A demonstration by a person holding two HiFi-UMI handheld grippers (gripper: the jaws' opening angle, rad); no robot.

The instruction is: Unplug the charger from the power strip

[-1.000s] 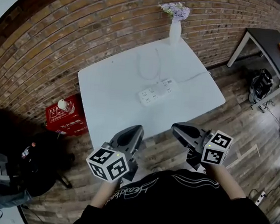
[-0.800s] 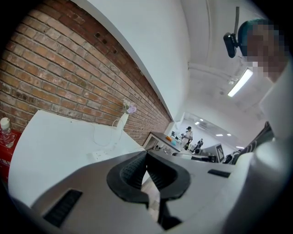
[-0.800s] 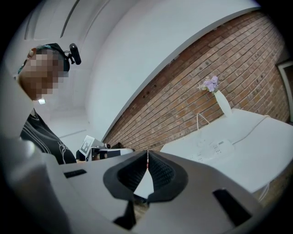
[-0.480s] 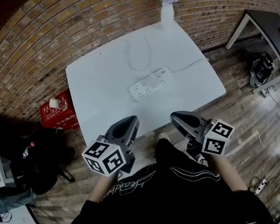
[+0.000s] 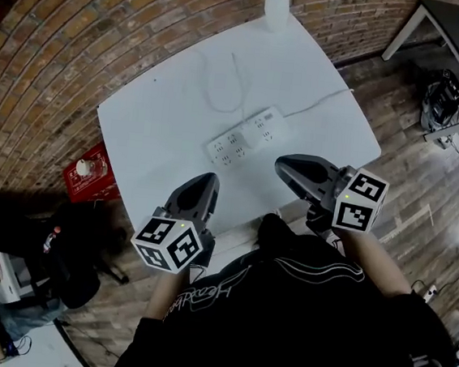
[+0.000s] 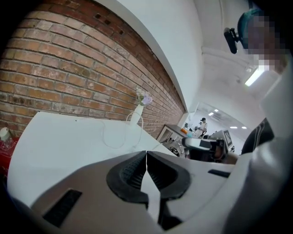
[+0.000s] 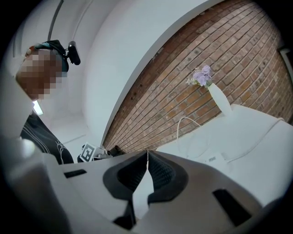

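A white power strip (image 5: 241, 138) lies in the middle of the white table (image 5: 152, 142), with a white charger (image 5: 263, 124) plugged in at its right end. A thin white cable (image 5: 223, 88) loops behind it. My left gripper (image 5: 208, 181) hangs over the table's near edge, shut and empty, a short way in front of the strip. To the right of it my right gripper (image 5: 283, 166) is also shut on nothing, just to the near right of the strip. In the left gripper view the jaws (image 6: 146, 153) meet; the right gripper view shows the same (image 7: 147, 153), with the strip (image 7: 214, 159) beyond.
A white vase (image 5: 277, 4) with purple flowers stands at the table's far edge against the brick wall. A red crate (image 5: 90, 174) sits on the floor at the left. A dark side table (image 5: 454, 27) and a bag (image 5: 442, 97) are at the right. The strip's lead (image 5: 323, 103) runs off to the right.
Both grippers have moved forward from in front of the table to over its near edge, closer to the power strip. Their jaws have stayed shut.
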